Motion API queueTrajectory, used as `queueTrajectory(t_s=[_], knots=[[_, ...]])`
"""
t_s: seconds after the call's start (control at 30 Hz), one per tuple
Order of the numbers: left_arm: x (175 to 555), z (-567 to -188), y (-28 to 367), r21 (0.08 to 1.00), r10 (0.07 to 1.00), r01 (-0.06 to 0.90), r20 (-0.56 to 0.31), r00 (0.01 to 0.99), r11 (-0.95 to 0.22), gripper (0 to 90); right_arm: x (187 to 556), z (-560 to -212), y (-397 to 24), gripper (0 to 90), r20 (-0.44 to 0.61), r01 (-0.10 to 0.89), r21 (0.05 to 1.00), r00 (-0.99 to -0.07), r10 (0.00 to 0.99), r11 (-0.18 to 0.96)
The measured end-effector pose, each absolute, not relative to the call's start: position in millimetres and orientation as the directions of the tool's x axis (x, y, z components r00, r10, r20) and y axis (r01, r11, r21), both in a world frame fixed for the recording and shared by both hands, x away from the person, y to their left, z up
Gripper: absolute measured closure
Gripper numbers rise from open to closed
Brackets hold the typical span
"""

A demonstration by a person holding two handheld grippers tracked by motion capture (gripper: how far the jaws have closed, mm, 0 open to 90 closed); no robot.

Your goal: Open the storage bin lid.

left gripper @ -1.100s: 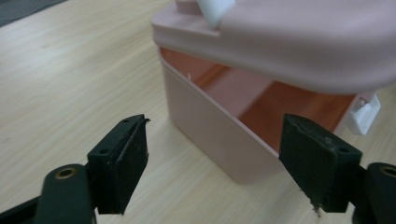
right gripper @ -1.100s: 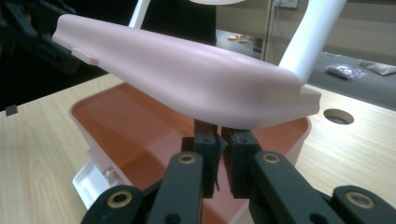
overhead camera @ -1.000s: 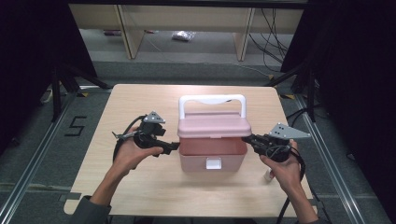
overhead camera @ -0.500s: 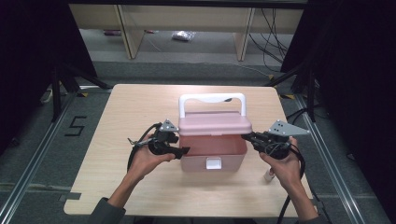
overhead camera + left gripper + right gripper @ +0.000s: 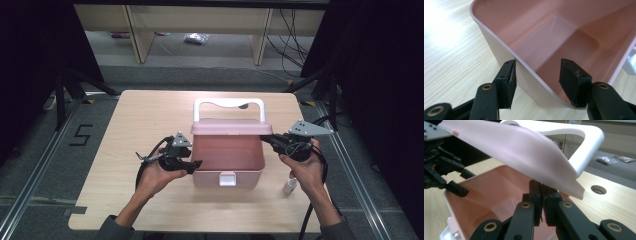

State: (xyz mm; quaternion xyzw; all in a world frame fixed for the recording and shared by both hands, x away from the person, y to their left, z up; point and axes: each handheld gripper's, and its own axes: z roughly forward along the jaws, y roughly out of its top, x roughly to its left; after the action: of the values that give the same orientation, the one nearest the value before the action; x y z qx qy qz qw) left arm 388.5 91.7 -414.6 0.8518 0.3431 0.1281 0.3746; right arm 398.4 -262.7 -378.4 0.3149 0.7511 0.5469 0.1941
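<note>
A pink box (image 5: 227,152) with a white front latch (image 5: 227,178) stands mid-table. Its pink lid (image 5: 231,126), which carries a white handle (image 5: 228,103), is tilted up and the inside is bare. My right gripper (image 5: 270,140) is shut on the lid's right edge; in the right gripper view the lid (image 5: 519,150) spreads above the shut gripper (image 5: 542,187). My left gripper (image 5: 196,165) is open at the box's front left. In the left gripper view the gripper (image 5: 537,68) has one jaw on each side of the box wall (image 5: 524,65).
A small white bottle (image 5: 290,186) lies on the wooden table (image 5: 150,115) just right of the box, by the right hand. A round hole (image 5: 598,189) is cut in the tabletop to the right. Shelving and cables stand on the floor beyond the far edge.
The lid, flat on the box before, has been lifted at its right edge by the right gripper. The left gripper has moved right until it spans the box's left wall.
</note>
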Motion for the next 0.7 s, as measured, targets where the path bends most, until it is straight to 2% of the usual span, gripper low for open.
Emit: queueTrajectory(t_s=[0.1,0.17,0.23,0.4,0.43,0.5,0.67,0.7], knots=[[386.7,-414.3,92.1,0.726,0.681,0.486,-0.034,0.732,-0.486,46.6,406.5,-378.7,-264.7,87.2,0.056,0.260,0.945,-0.726,0.686,0.199],[385.8,-414.4,91.9,0.726,0.678,0.481,-0.029,0.735,-0.491,46.7,409.5,-379.1,-263.2,87.3,0.096,0.296,0.938,-0.724,0.683,0.182],[385.1,-414.2,91.9,0.724,0.676,0.479,-0.025,0.737,-0.495,46.8,414.8,-379.7,-262.6,87.4,0.069,0.271,0.944,-0.722,0.688,0.189],[384.3,-414.1,92.7,0.723,0.668,0.470,-0.017,0.744,-0.506,47.0,422.8,-382.1,-261.2,88.1,0.084,0.302,0.933,-0.709,0.700,0.194],[384.0,-414.0,92.4,0.726,0.671,0.475,-0.025,0.741,-0.498,46.9,426.4,-383.1,-261.8,88.3,0.060,0.277,0.940,-0.708,0.704,0.199],[383.9,-413.9,92.5,0.726,0.670,0.476,-0.028,0.742,-0.497,46.9,428.2,-383.6,-262.3,88.3,0.081,0.304,0.933,-0.700,0.710,0.193],[384.6,-413.7,92.1,0.722,0.670,0.480,-0.030,0.742,-0.499,47.1,438.3,-385.6,-265.9,89.1,0.068,0.297,0.933,-0.699,0.712,0.203],[384.7,-413.7,92.1,0.722,0.671,0.480,-0.029,0.741,-0.499,47.1,438.7,-385.9,-264.4,89.5,0.095,0.316,0.932,-0.691,0.717,0.180]])
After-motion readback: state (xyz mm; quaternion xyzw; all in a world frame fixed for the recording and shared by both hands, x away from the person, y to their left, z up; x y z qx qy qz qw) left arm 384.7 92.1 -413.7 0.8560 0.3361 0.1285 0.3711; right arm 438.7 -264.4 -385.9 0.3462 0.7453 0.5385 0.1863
